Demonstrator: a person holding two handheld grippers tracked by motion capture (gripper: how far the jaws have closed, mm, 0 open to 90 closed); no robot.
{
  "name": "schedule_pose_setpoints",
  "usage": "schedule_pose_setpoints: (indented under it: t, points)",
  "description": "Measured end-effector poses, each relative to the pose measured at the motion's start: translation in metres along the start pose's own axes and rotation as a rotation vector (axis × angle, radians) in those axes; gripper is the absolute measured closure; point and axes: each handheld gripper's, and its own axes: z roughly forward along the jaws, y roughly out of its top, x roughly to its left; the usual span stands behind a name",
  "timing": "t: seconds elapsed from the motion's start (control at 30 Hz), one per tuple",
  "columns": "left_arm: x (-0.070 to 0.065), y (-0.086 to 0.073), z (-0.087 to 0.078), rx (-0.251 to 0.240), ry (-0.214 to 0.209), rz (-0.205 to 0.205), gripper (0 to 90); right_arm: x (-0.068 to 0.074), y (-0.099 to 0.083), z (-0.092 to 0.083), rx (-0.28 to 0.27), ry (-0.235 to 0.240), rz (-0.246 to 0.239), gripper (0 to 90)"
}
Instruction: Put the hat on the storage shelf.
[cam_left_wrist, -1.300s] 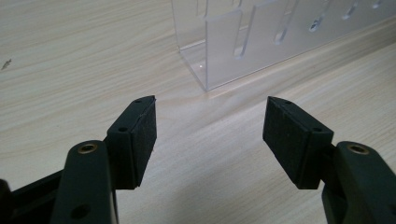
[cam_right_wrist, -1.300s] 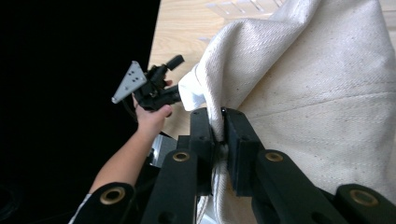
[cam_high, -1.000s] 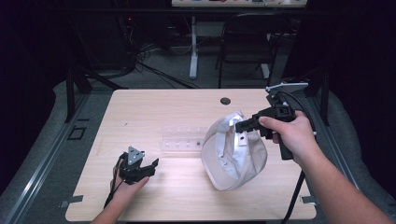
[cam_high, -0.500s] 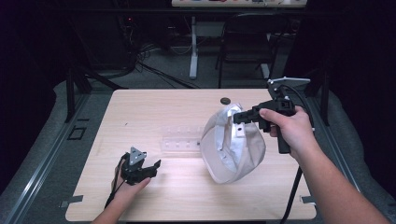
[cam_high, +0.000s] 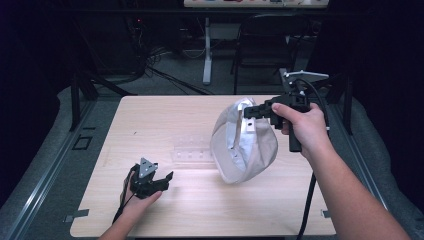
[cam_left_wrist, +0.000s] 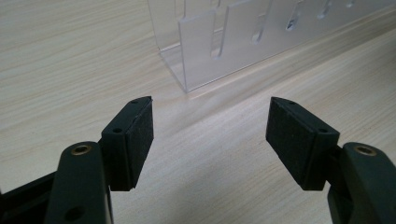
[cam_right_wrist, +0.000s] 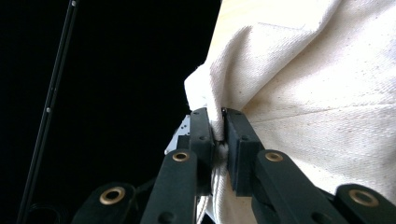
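A cream cloth cap (cam_high: 245, 147) hangs in the air over the right half of the table, its open side turned left. My right gripper (cam_high: 248, 113) is shut on the cap's upper rim; in the right gripper view the cloth (cam_right_wrist: 299, 79) is pinched between the two pads at the gripper (cam_right_wrist: 219, 133). Near the front left of the table my left gripper (cam_high: 165, 179) rests in a hand, open with nothing in it. In the left gripper view its pads (cam_left_wrist: 135, 135) stand wide apart over bare wood, facing a clear plastic rack (cam_left_wrist: 243, 37).
The clear plastic rack (cam_high: 192, 150) lies at the table's middle, just left of the hanging cap. A small dark disc (cam_high: 240, 102) sits near the far edge. Table legs and a chair (cam_high: 270, 45) stand on the floor beyond the wooden table (cam_high: 150, 120).
The right hand has lifted the cap up and slightly away from the table, so the cap hangs higher. The left gripper has stayed where it was.
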Motion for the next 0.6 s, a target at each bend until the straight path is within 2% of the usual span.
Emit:
schedule_pose_setpoints:
  t: [0.2,0.3,0.5,0.6]
  points:
    - [-0.005,0.003,-0.002,-0.011,-0.024,0.003,33.3,0.002,0.007,0.004,-0.015,-0.004,0.0,82.5]
    - [-0.011,0.006,-0.004,-0.014,-0.037,0.029,34.5,0.003,0.009,0.005,-0.026,-0.004,0.005,82.5]
    - [-0.029,0.018,-0.007,-0.045,-0.081,0.059,37.5,0.002,0.016,0.008,-0.043,-0.006,0.01,82.5]
    - [-0.042,0.025,-0.006,-0.051,-0.099,0.093,37.5,0.002,0.019,0.009,-0.052,-0.007,0.013,82.5]
